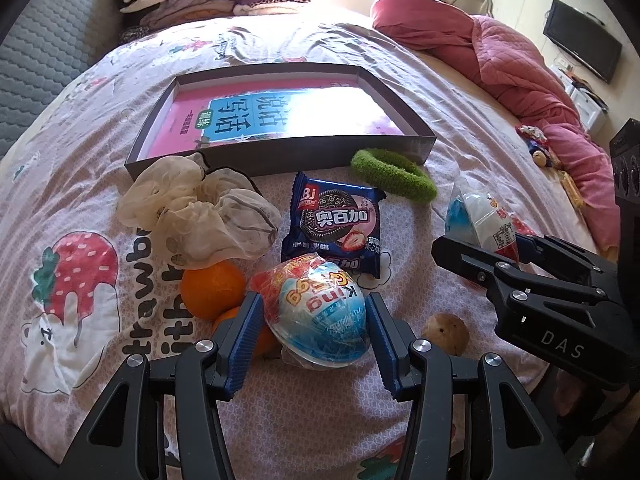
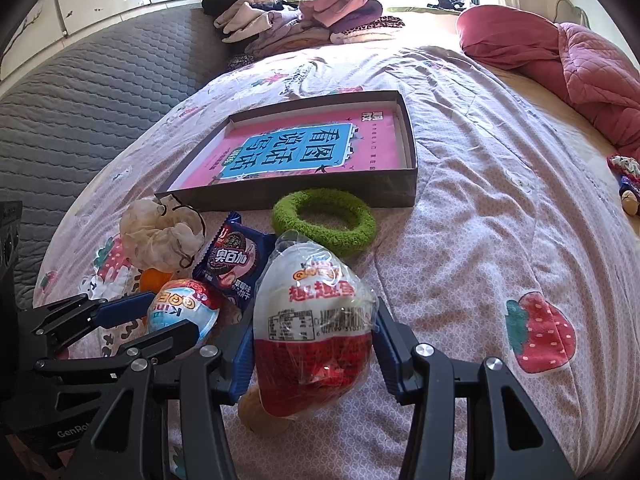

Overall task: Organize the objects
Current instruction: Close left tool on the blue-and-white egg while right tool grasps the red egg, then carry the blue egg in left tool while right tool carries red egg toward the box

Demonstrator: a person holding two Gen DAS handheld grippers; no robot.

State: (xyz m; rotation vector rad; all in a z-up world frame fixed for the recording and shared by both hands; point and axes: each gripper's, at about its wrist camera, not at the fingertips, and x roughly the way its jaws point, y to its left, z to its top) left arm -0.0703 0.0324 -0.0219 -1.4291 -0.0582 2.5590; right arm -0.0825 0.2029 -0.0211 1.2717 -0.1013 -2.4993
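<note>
Snacks and hair ties lie on the strawberry bedspread [image 2: 500,208] just in front of the shallow dark box [image 1: 280,152], which holds a pink book [image 2: 320,148]. Nearest the box sit the green ring [image 2: 324,220], beige scrunchie [image 1: 196,212] and cookie packet [image 1: 332,224]. Farther from it, the left gripper [image 1: 316,316] clamps the blue egg [image 1: 320,312], beside two oranges [image 1: 212,288]; the right gripper [image 2: 316,340] clamps the red egg [image 2: 312,320].
</note>
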